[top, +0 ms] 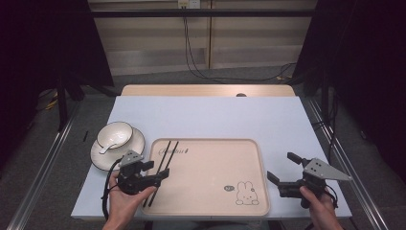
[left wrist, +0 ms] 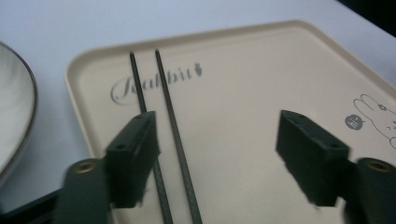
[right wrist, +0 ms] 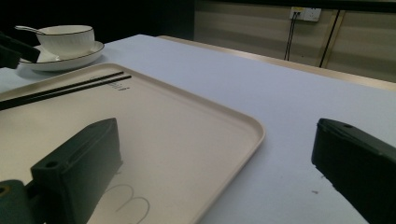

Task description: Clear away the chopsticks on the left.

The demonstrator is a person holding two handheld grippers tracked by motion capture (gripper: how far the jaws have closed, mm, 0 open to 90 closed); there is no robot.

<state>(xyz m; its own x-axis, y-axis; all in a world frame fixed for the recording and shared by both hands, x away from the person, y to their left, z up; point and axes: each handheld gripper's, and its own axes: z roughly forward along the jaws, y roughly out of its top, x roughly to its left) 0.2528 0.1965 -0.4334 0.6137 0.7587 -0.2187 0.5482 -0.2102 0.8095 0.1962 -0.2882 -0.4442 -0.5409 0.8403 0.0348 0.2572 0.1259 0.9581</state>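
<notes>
Two black chopsticks (top: pixel 163 162) (left wrist: pixel 173 122) (right wrist: pixel 70 87) lie side by side along the left part of a beige tray (top: pixel 210 191) (left wrist: pixel 243 93) (right wrist: pixel 187 126) that carries a rabbit drawing. My left gripper (top: pixel 159 170) (left wrist: pixel 217 135) hovers over their near ends, open. One stick passes under its left jaw and the other lies just inside the gap; neither pad touches them. My right gripper (top: pixel 281 166) (right wrist: pixel 215 144) stands open over the tray's right rim with nothing between its jaws.
A white bowl (top: pixel 115 133) (right wrist: pixel 65 35) with a spoon (top: pixel 107 147) sits on a dark-rimmed plate (top: pixel 131 152) (left wrist: pixel 14 112) (right wrist: pixel 51 60) left of the tray. The pale blue table (top: pixel 206 115) stretches beyond it to a wooden strip at the back.
</notes>
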